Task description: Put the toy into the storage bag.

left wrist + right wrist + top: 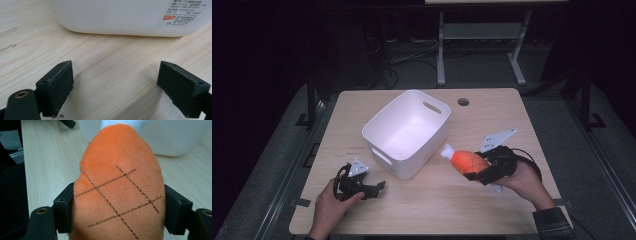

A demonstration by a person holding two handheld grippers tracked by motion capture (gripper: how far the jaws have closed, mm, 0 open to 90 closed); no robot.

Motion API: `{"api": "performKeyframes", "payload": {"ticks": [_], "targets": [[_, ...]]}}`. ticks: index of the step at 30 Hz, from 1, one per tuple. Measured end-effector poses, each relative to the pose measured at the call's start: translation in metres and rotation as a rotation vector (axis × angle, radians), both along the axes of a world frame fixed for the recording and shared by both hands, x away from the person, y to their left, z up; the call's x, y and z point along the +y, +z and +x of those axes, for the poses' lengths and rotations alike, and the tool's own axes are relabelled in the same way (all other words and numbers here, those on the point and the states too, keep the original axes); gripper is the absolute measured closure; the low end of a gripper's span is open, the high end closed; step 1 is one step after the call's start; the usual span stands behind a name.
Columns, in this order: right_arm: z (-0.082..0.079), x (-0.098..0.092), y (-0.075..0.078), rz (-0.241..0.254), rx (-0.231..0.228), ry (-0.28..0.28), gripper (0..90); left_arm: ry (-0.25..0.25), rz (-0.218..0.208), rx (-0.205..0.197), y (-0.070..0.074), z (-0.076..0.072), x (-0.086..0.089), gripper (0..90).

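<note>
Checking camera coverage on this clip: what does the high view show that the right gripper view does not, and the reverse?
High view alone: the whole white bin with its open top and handle cutouts, the left tongs resting open on the table, and both hands. Right gripper view alone: the dark crosshatch stitching on the orange plush toy and the pads pressing into its sides. Both share: the toy with its white tip, clamped in the right tongs, the bin wall, and the wooden tabletop.

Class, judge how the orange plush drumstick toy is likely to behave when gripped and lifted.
The orange plush drumstick toy probably squashes: its fabric bulges between the right gripper pads. It looks light, held clear of the wooden table. The fuzzy surface likely resists slipping.
</note>
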State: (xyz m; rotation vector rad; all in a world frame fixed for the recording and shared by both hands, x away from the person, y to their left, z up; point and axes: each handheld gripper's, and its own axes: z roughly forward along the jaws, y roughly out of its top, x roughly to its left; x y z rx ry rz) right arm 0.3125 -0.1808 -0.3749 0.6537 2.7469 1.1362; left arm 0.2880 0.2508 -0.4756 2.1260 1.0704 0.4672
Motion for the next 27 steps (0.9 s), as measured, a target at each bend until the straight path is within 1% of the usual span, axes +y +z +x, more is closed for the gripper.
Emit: {"api": "performKeyframes", "payload": {"ticks": [10, 15, 19, 22, 27], "targets": [[0.01, 0.008, 0.018, 0.014, -0.022, 0.014, 26.0, 0.0, 0.001, 0.002, 0.0, 0.0, 0.0, 12.6], [0.015, 0.015, 0.027, 0.012, -0.034, 0.03, 26.0, -0.001, 0.001, 0.002, 0.0, 0.0, 0.0, 12.6], [0.019, 0.02, 0.034, 0.027, -0.035, 0.043, 26.0, -0.002, 0.002, 0.003, 0.0, 0.0, 0.0, 12.6], [0.023, 0.024, 0.038, 0.024, -0.043, 0.045, 26.0, -0.002, 0.003, 0.004, 0.0, 0.0, 0.0, 12.6], [0.029, 0.034, 0.048, 0.037, -0.05, 0.05, 26.0, -0.001, 0.002, 0.002, 0.0, 0.0, 0.0, 12.6]]}}
